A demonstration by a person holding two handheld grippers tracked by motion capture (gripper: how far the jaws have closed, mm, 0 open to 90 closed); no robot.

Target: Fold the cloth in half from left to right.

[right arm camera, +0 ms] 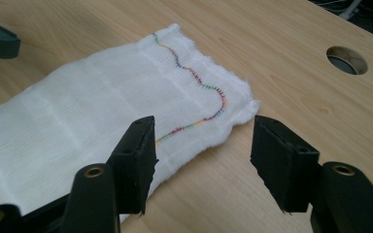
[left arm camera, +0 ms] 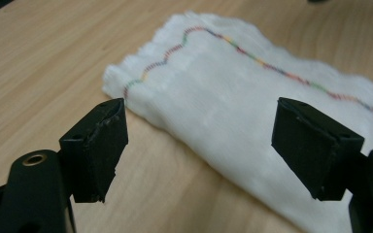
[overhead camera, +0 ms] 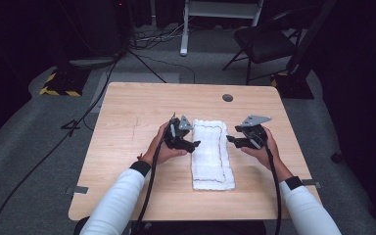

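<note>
Towel: a white folded towel (overhead camera: 212, 153) with a wavy rainbow stitch line lies flat in the middle of the wooden table (overhead camera: 127, 117); no words on it
Left gripper (overhead camera: 192, 145): at the towel's 9 o'clock edge; jaws wide apart, holding nothing
Right gripper (overhead camera: 231, 140): at its 3 o'clock side, just beside it; jaws wide apart, holding nothing
Table hole (overhead camera: 227, 98): at the towel's 12 o'clock

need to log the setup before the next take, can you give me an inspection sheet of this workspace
surface: wooden table, with a round grommet hole near the far edge
job's things: white folded cloth with coloured stitching, flat at the table's middle
clutter: nothing seen
grippers: left gripper open at the cloth's far left corner; right gripper open at its far right corner; neither grips it
cables: one trails from each gripper; more on the floor
surroundings: dark room, chair, hazard-striped base
</note>
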